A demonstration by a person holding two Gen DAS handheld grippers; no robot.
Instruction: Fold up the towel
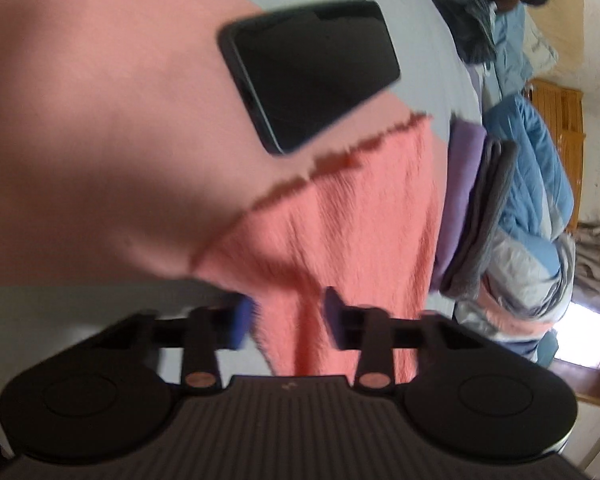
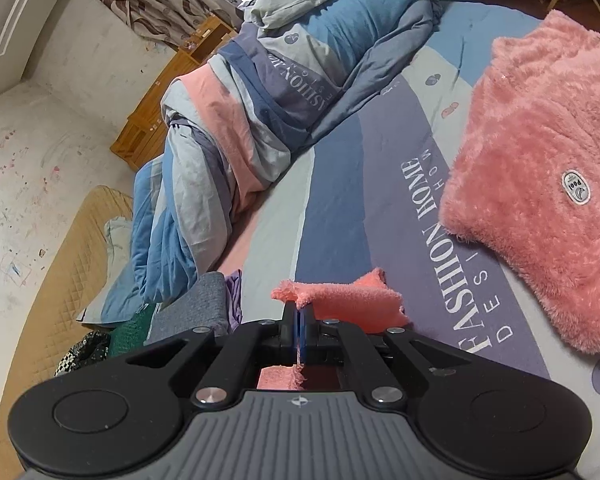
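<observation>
In the right wrist view, the right gripper (image 2: 300, 334) had its two black fingers (image 2: 288, 330) pressed together on an edge of the coral-pink terry towel (image 2: 352, 300). The cloth stood up in a small ridge just in front of the fingers and a bit of it showed under them. Below lay the striped bed sheet (image 2: 340, 184) with grey, blue and purple bands and printed letters. Just left of the gripper sat a folded grey cloth (image 2: 196, 308) with a purple one (image 2: 233, 292) beside it. To the right, apart from the towel, a fluffy pink garment (image 2: 540, 160) with an oval badge rested on the sheet. Farther back a crumpled blue, grey and pink quilt (image 2: 236, 112) was heaped along the bed, and behind it was a wooden cabinet (image 2: 156, 116).

In the left wrist view, the left gripper (image 1: 288, 318) had its blue-padded fingers (image 1: 242, 322) spread apart, with the towel (image 1: 340, 216) hanging or lying between them; the picture was blurred, so contact could not be told. Beyond it a black smartphone (image 1: 312, 72) lay on a smooth pink surface (image 1: 100, 120).
</observation>
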